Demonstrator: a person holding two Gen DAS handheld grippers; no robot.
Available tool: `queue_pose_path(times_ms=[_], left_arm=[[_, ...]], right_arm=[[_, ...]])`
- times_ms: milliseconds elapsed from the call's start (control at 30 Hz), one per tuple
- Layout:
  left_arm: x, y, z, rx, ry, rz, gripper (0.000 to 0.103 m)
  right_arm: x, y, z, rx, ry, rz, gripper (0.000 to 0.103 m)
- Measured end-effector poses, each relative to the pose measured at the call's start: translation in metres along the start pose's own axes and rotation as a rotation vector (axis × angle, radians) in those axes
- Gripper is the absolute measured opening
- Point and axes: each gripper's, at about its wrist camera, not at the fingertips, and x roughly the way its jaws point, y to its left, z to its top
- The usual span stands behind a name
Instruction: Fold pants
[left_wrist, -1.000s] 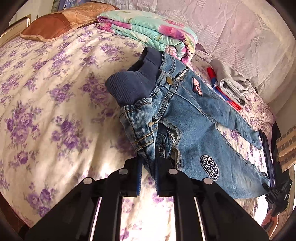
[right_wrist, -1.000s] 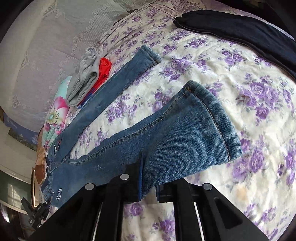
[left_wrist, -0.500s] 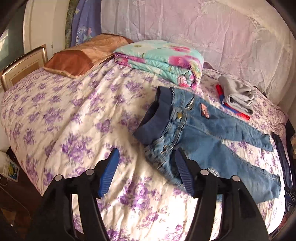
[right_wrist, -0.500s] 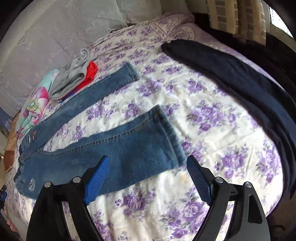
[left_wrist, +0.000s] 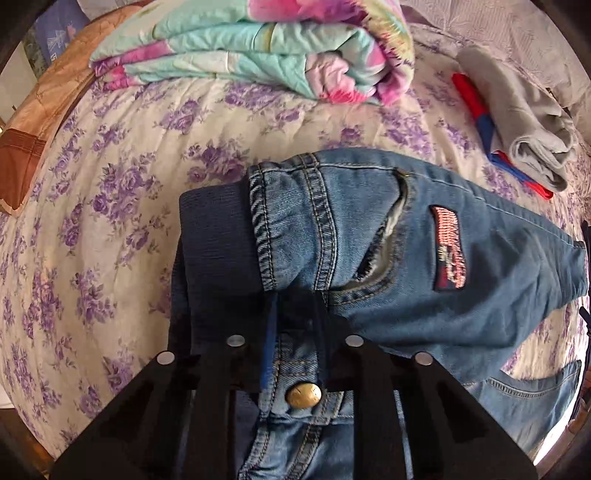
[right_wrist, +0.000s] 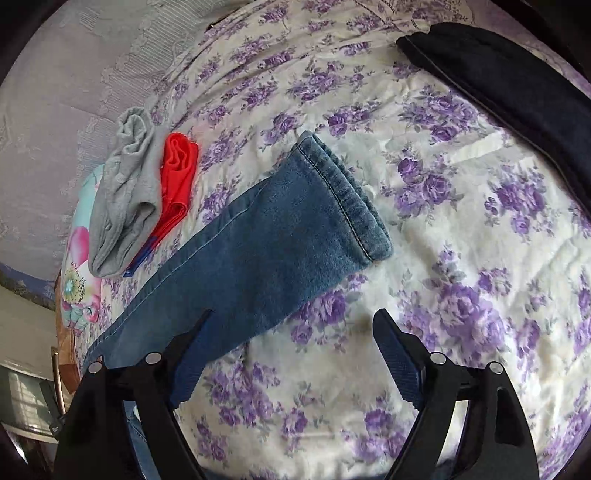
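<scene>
Left wrist view: the left gripper (left_wrist: 293, 332) is clamped on the jeans (left_wrist: 388, 258) at the waistband, beside the brass button; the legs run away to the right across the floral bedspread (left_wrist: 122, 206).

Right wrist view: the right gripper (right_wrist: 291, 358) hovers spread apart just beside the jeans' hemmed cuff (right_wrist: 343, 192); the denim looks soft and thick.

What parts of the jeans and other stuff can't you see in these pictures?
- Left wrist view: the left hand-held gripper covers part of the jeans' waistband; the legs run off the right edge.
- Right wrist view: one jeans leg shows; the waist is cut off at the lower left, behind the open right hand-held gripper.
- Patch lettering: too blurred to read.
- Red garment: mostly under the grey garment.
</scene>
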Motion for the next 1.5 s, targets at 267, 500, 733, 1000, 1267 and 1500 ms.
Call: queue_pose_path(times_ms=[267, 500, 733, 1000, 1267, 1500], left_arm=[[0.007, 0.005, -0.004, -0.002, -0.016, 0.025, 0.008], [0.010, -0.009, -0.006, 0.029, -0.029, 0.067, 0.006], [-0.022, -0.003, 0.002, 0.123, -0.020, 0.034, 0.017], [-0.069, 0.009, 0.051, 0.321, -0.161, -0.003, 0.093], [0.000, 0.005, 0.089, 0.403, 0.029, -0.268, 0.093], [0.019, 0.005, 0.072, 0.424, -0.021, -0.438, 0.033]], right_arm=[[0.008, 0.001, 0.013, -0.011, -0.078, -0.020, 0.009], [-0.003, -0.007, -0.003, -0.040, -0.054, -0.089, 0.013], [-0.018, 0.002, -0.013, -0.067, -0.015, -0.125, 0.063], [-0.112, 0.021, -0.108, -0.239, -0.126, -0.086, 0.072], [-0.147, 0.013, -0.180, -0.268, -0.134, -0.222, 0.073], [-0.148, 0.053, -0.173, -0.399, -0.171, -0.311, 0.073]])
